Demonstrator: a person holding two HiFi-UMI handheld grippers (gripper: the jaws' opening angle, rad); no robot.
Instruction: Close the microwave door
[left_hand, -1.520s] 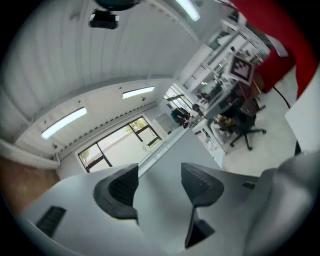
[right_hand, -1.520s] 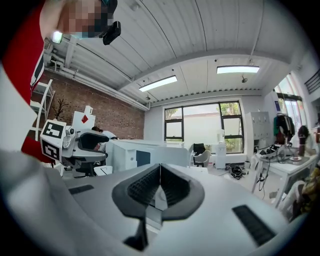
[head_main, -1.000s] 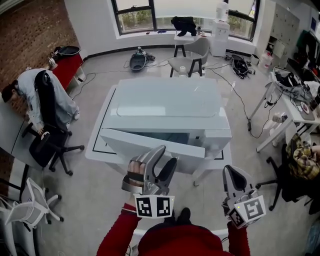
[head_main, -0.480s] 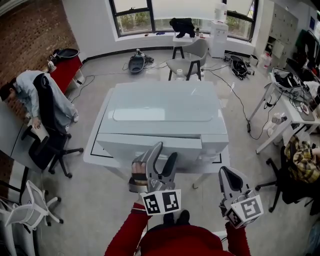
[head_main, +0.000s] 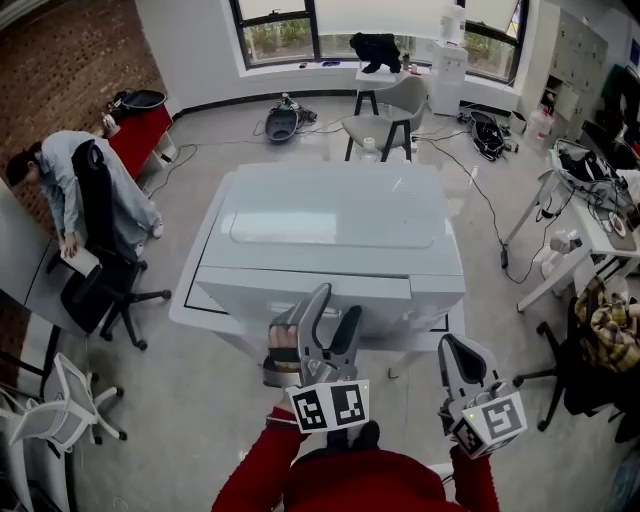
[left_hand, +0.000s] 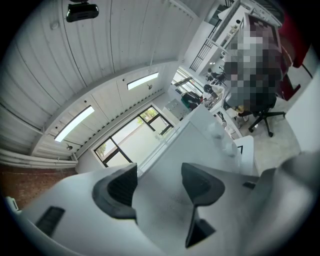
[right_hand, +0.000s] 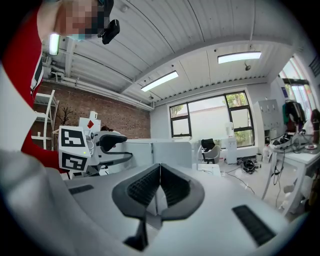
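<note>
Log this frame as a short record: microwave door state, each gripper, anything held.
Microwave: on the white table
Door: shut, flush with the front
Left gripper: just in front of the door, jaws opening, nothing between them; contact unclear
Right gripper: off to the right, jaws together, empty
Task state: door looks closed

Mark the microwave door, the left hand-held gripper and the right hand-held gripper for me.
microwave door (head_main: 240, 295): head view, on its white front panel.
left hand-held gripper (head_main: 337, 303): head view, midway between its fingertips; jaws opening, nothing held between them.
right hand-held gripper (head_main: 457, 345): head view, at its closed fingertips.
</note>
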